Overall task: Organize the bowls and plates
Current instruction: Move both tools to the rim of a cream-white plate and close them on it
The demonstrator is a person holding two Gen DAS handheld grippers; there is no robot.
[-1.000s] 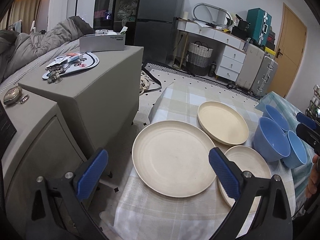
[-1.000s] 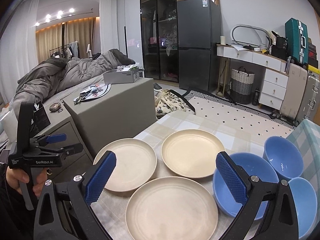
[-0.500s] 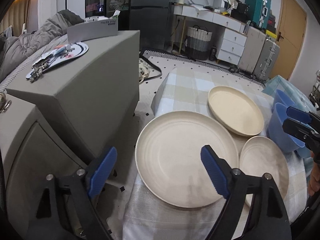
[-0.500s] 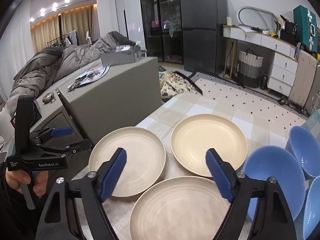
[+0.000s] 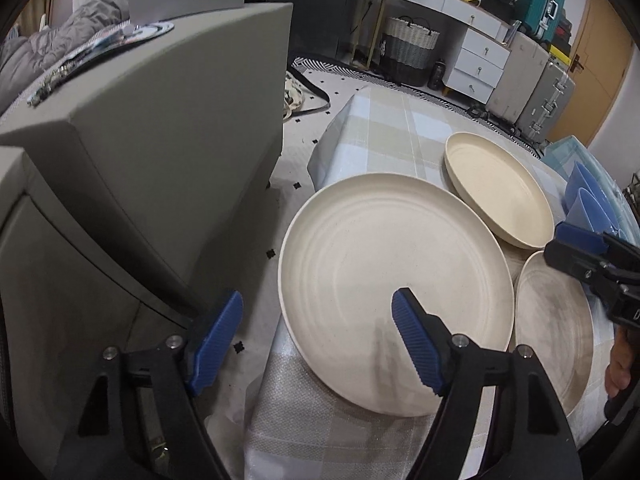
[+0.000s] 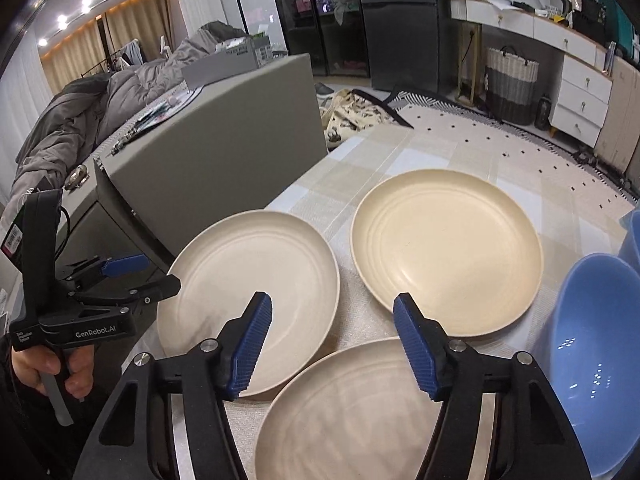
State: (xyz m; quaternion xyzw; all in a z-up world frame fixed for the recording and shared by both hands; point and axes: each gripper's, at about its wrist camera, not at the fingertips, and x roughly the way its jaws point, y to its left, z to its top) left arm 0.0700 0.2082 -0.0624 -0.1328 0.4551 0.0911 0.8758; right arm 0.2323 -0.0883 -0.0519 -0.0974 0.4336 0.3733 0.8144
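Left wrist view: my left gripper [image 5: 318, 334] is unclenched, jaws closing, straddling the near-left rim of the pale plate [image 5: 394, 276] without pressing it. That plate sits at the corner of the checked tablecloth [image 5: 384, 128].

Right wrist view: my right gripper [image 6: 332, 342] is likewise unclenched and closing, nothing gripped, above the nearest plate [image 6: 352, 412]. The yellower plate [image 6: 446, 252] lies beyond; the blue bowl [image 6: 592, 344] stands right.

Matt cream plates [image 6: 446, 252], glossy blue bowl [image 6: 592, 360], woven checked tablecloth [image 6: 472, 152]
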